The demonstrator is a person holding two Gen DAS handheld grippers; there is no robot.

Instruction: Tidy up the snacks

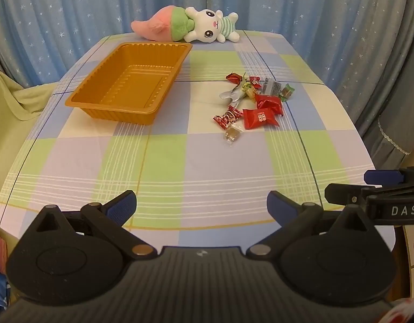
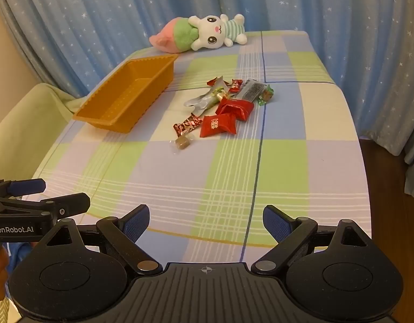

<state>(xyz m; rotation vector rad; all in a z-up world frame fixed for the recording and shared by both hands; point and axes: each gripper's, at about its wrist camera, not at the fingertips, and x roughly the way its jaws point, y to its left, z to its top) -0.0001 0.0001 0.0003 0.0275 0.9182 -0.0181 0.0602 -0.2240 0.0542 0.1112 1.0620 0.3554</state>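
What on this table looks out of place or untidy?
The snacks lie in a loose heap on the tablecloth, beside the orange tray, which holds nothing. A plush rabbit lies on its side at the far edge; it is no snack. Nothing looks spilled or damaged.

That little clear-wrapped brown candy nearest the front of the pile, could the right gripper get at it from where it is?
Probably yes. The brown candy lies apart from the pile on bare tablecloth, nothing between it and the open right gripper, which is empty.
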